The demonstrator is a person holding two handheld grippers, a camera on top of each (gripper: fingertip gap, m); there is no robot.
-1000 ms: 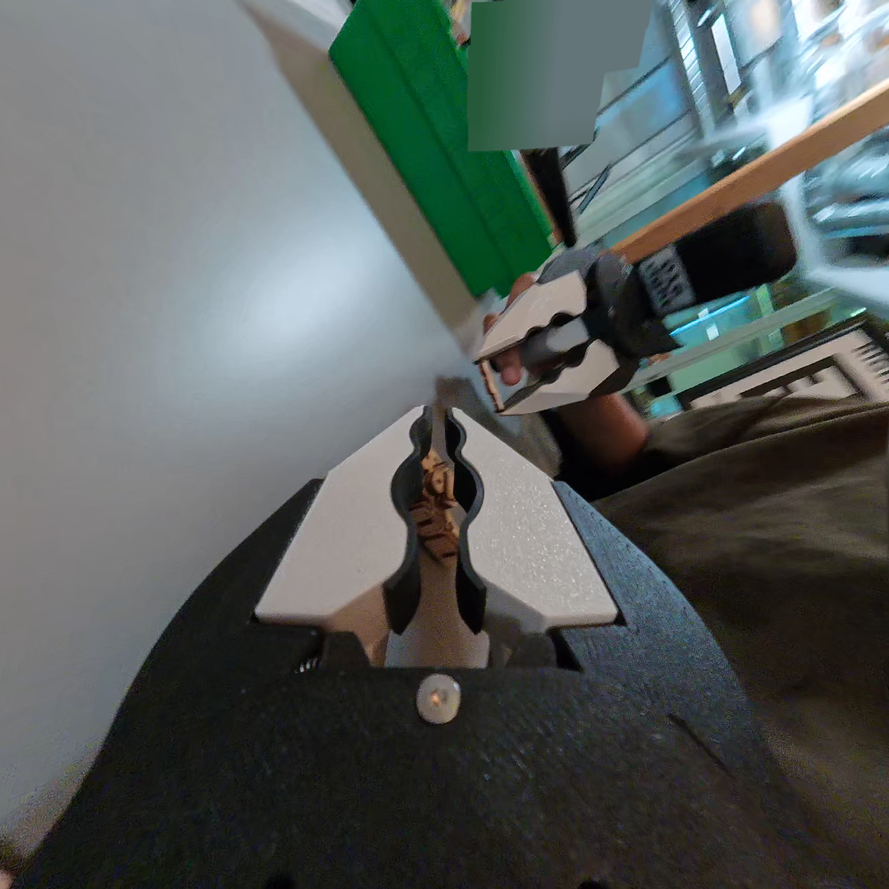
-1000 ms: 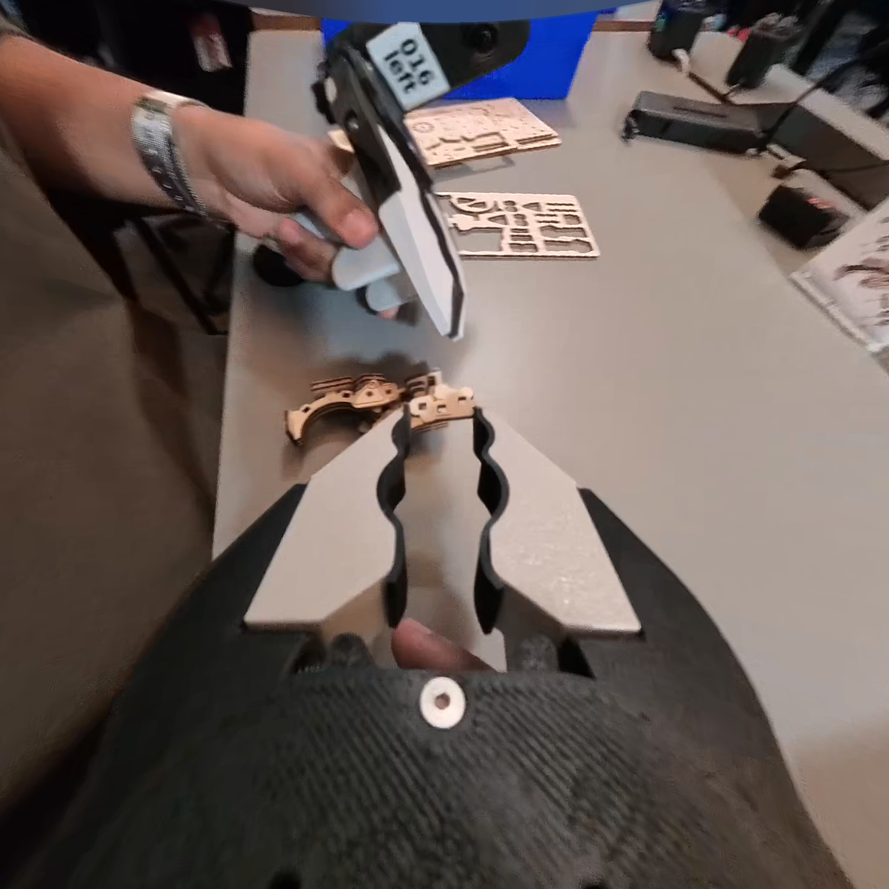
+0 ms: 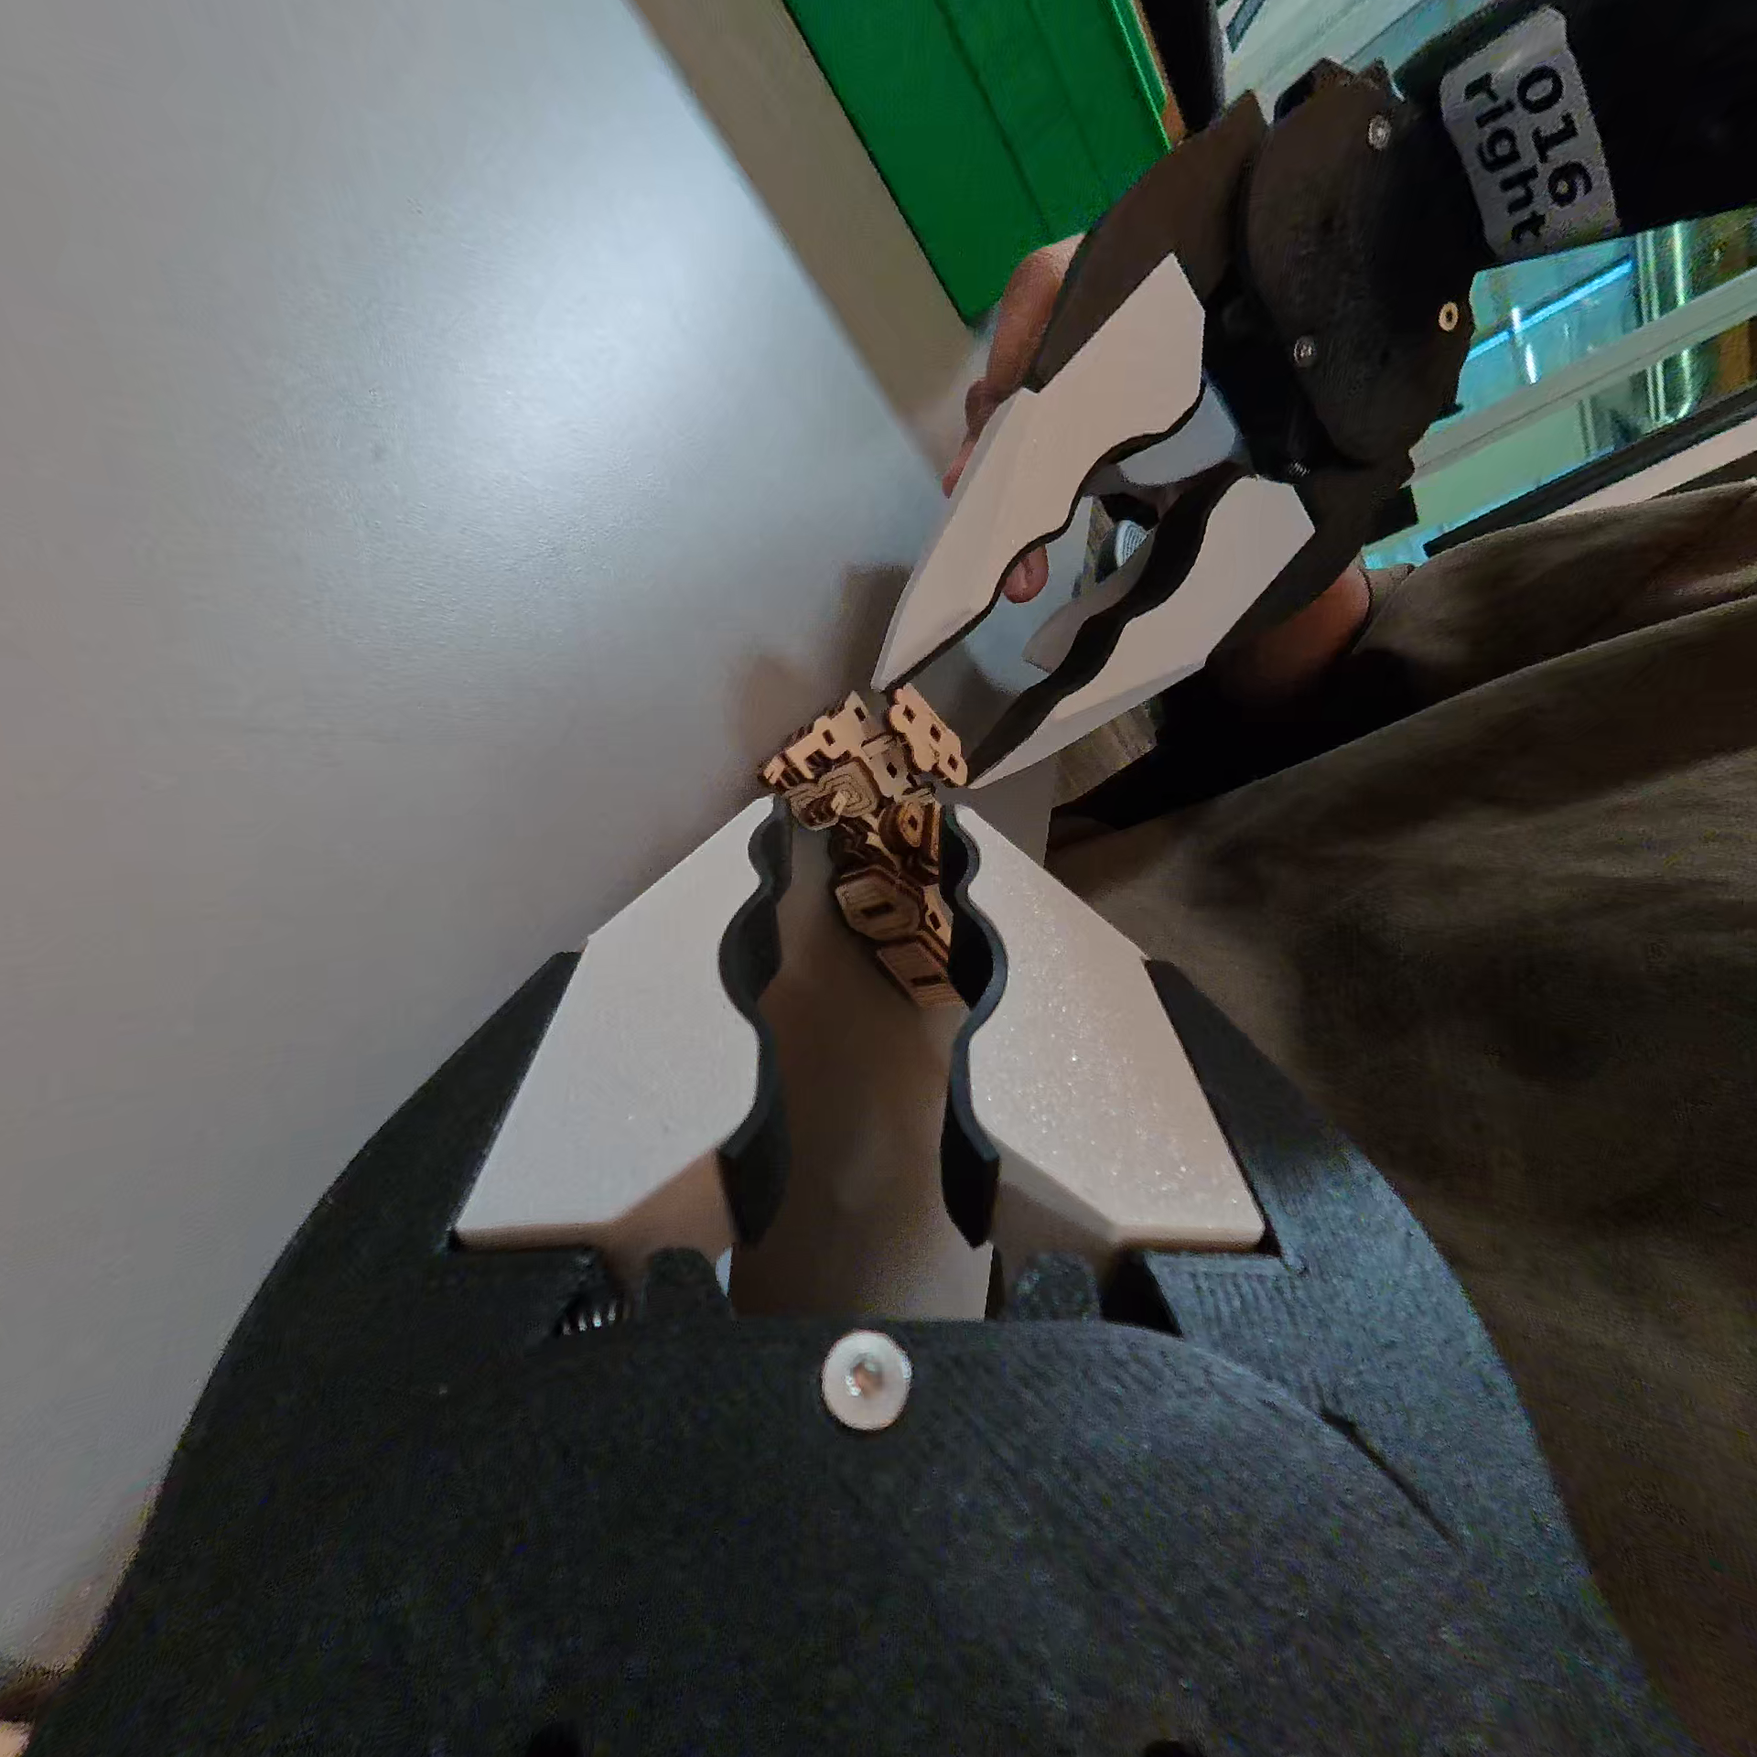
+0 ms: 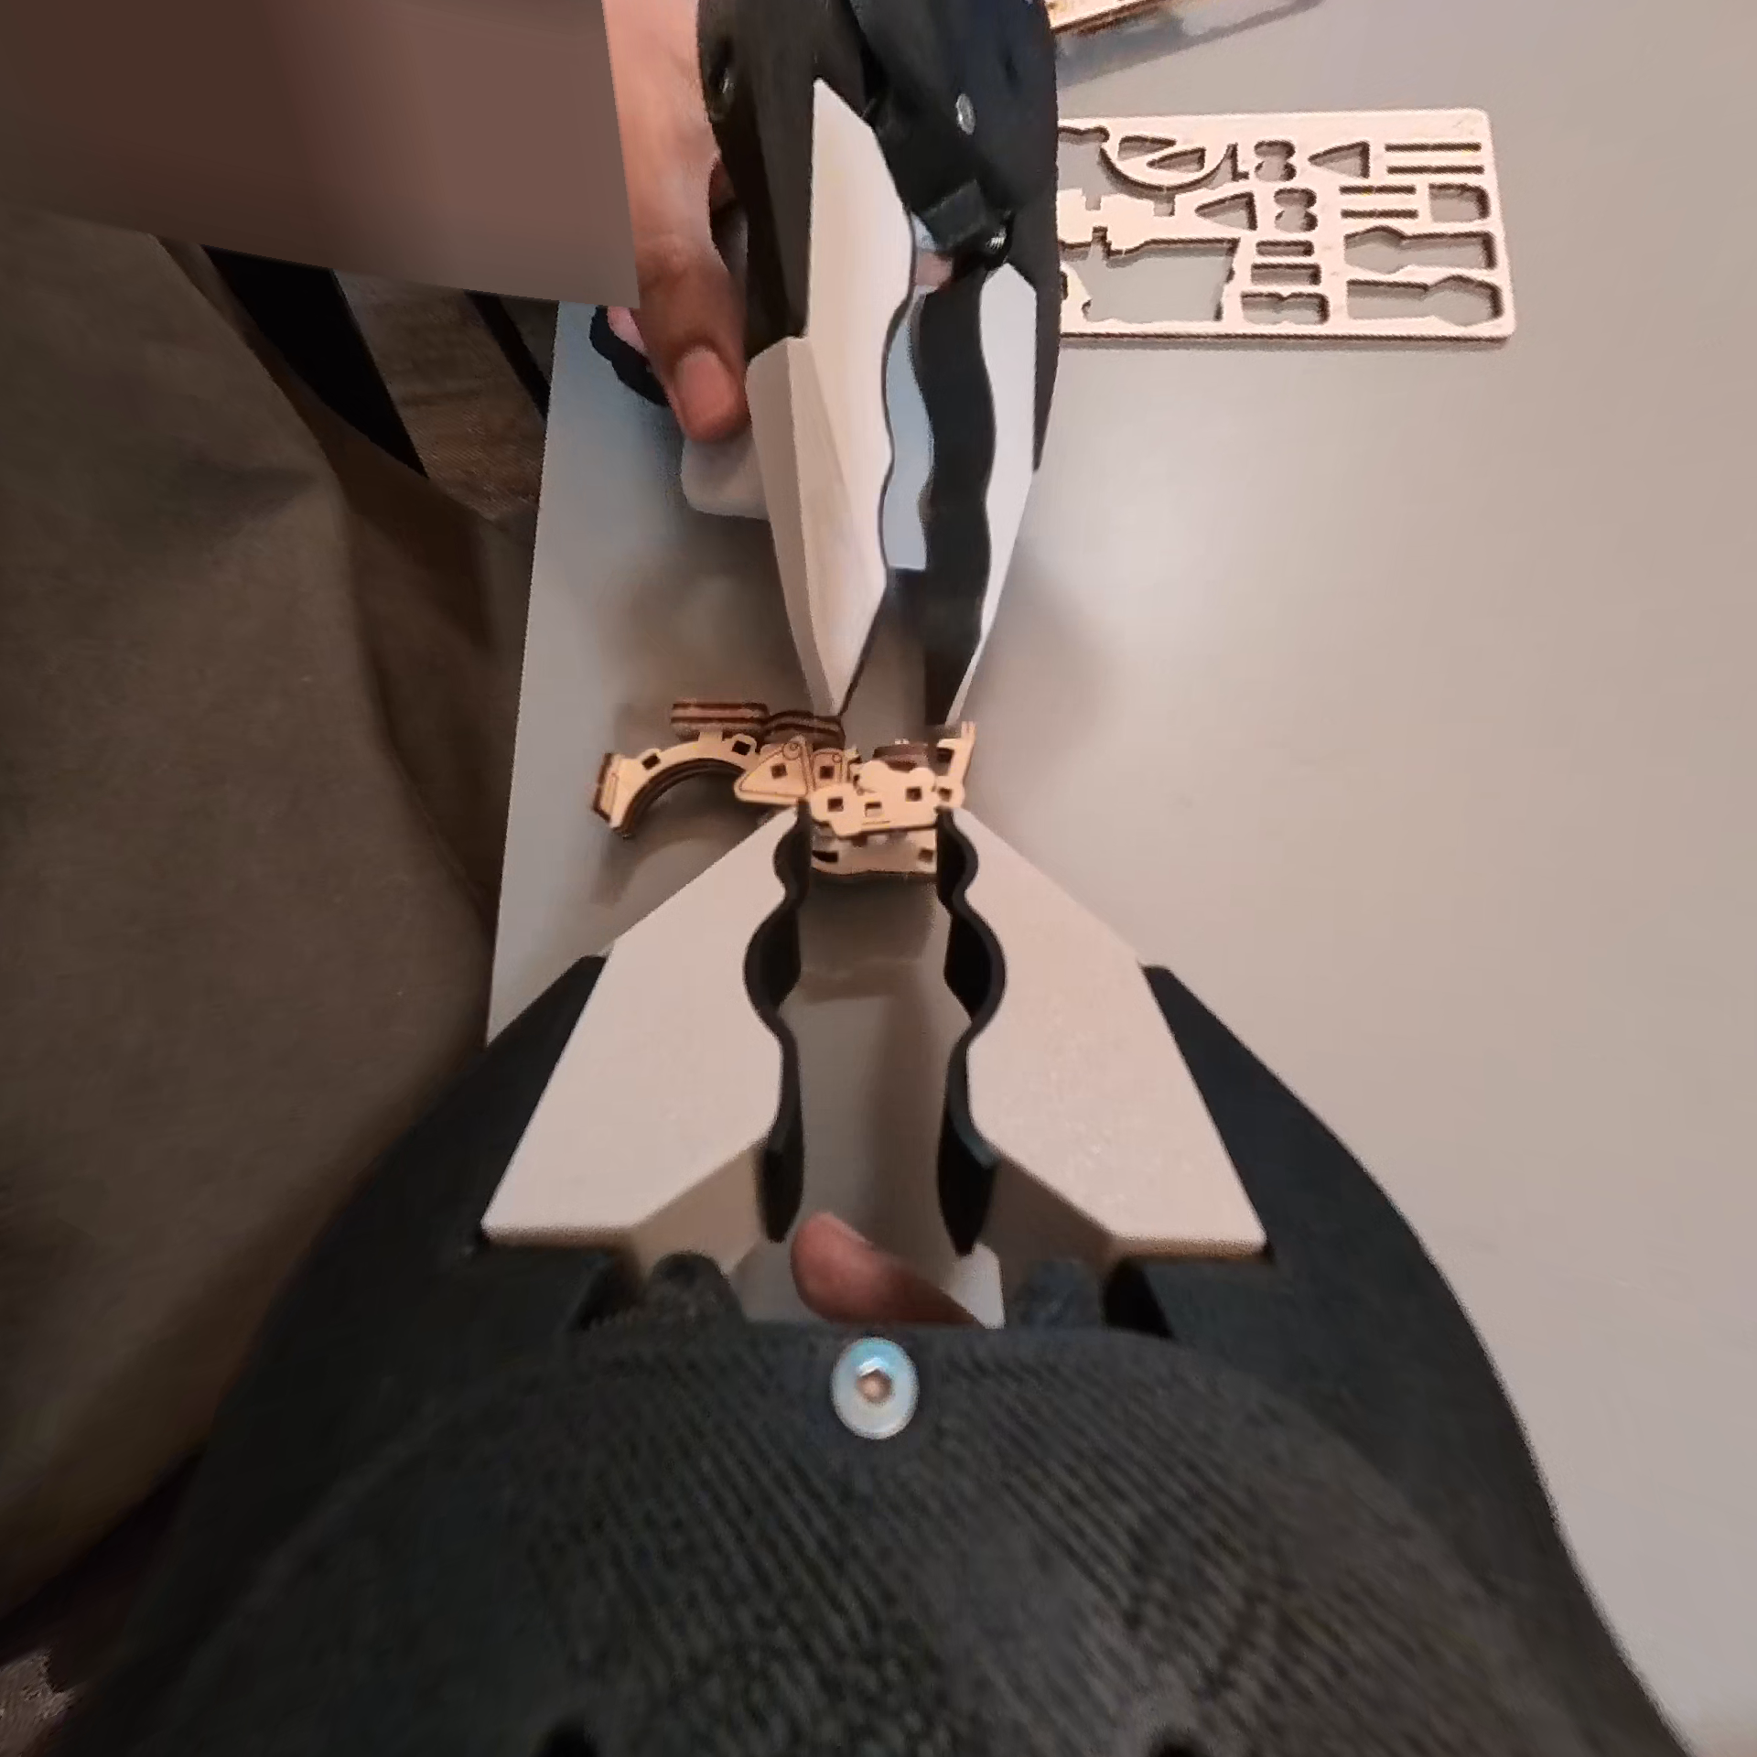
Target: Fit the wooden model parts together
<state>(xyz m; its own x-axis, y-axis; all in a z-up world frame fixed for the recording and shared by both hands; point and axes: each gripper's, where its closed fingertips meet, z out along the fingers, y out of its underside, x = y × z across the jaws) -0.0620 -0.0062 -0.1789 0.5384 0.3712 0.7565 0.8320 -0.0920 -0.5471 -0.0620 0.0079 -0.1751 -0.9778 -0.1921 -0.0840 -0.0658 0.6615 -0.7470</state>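
Grey table [image 4: 1331, 666], both claws [image 3: 860, 808] [image 4: 870, 827] agape round wooden model [image 4: 856, 799]; punched-out sheet [image 4: 1283, 228] only in right wrist view.

Soft, even indoor light falls from above onto my worktop [image 3: 333, 475], leaving a broad pale sheen there in the left wrist view and only faint shadows under the wooden model parts [image 4: 856, 808]. Both wide-angle views bend straight lines near the edges. My own black gripper bodies at the bottom are soft and blurred; the background beyond is out of focus.
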